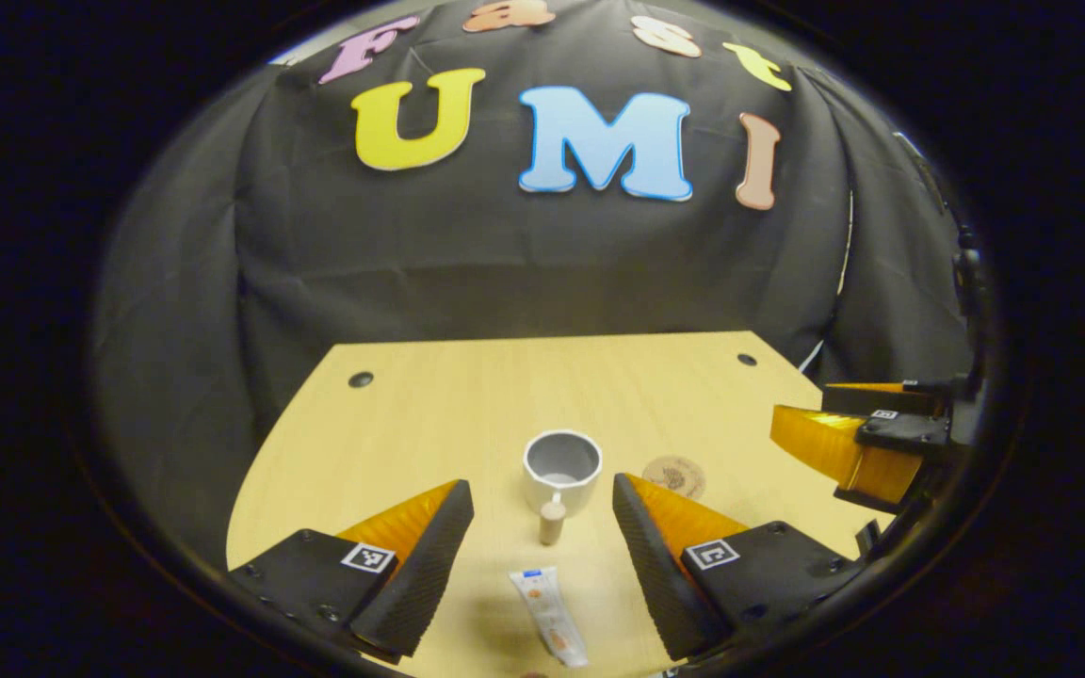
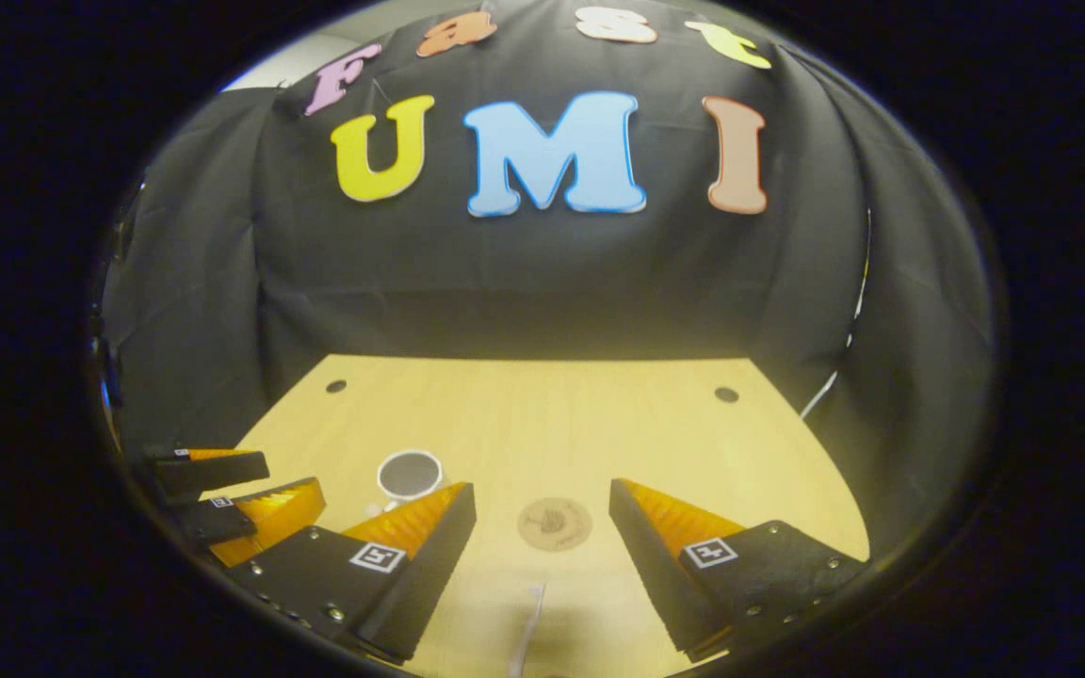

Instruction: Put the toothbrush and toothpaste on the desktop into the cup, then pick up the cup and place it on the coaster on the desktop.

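Wooden desktop [image 1: 467,405] open beyond cup [image 1: 561,468]; coaster [image 1: 674,476] beside.

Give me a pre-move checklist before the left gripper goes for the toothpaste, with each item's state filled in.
1. Left gripper open: ok, its fingers stand wide apart with nothing between them.
2. Toothpaste tube lined up: ok, it lies flat on the desktop in the gap between the fingers.
3. Cup ready to receive: ok, upright, mouth open, handle toward the camera.
4. Coaster free: ok, bare, beside the cup.
5. Right gripper out of the way: ok, open and apart from the cup.
6. Toothbrush position: cannot tell, just a thin pale object at the bottom edge of the right gripper view.
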`<state>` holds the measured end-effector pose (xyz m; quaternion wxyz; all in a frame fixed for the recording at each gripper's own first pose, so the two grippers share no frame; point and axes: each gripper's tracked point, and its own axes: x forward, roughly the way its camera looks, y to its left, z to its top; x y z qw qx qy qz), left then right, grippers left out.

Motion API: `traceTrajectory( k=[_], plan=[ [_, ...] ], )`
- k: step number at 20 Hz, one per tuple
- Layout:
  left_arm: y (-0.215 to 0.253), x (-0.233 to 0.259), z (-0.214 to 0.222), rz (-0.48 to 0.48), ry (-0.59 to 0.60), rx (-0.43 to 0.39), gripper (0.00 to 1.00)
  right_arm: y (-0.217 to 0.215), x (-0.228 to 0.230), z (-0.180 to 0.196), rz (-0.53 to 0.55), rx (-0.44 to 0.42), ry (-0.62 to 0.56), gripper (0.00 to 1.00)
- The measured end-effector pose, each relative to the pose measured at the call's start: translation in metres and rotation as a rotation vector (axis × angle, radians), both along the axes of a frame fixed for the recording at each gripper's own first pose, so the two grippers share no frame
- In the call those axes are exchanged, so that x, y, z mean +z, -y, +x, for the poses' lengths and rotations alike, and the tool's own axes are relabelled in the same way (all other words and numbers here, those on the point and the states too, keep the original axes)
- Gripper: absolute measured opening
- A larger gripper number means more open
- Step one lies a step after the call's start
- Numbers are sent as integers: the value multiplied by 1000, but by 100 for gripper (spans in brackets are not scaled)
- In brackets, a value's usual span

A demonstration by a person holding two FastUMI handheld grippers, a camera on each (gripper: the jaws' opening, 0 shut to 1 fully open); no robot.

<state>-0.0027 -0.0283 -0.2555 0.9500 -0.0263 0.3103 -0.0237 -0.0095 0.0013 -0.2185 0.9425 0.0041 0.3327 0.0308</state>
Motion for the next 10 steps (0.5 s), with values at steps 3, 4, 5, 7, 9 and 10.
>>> traceTrajectory(
  k=[3, 4, 5, 7, 9, 10],
  plan=[
    [3, -52, -15, -5, -115, -15, 94, 1, -46, -24, 20, -15, -154, 92],
    [4, -68, -18, -10, -151, -19, 95, 1, -63, -36, 30, -19, -206, 92],
    [5, -82, -22, -17, -188, -20, 95, 1, -78, -42, 34, -25, -253, 92],
    [10, -111, -35, -35, -285, -18, 95, 0, -105, -56, 38, -30, -345, 93],
    [16, -141, -45, -67, -369, -5, 98, -1, -134, -73, 31, -23, -444, 93],
    [17, -152, -50, -80, -402, 5, 98, -4, -150, -89, 30, -15, -519, 93]
  ],
)
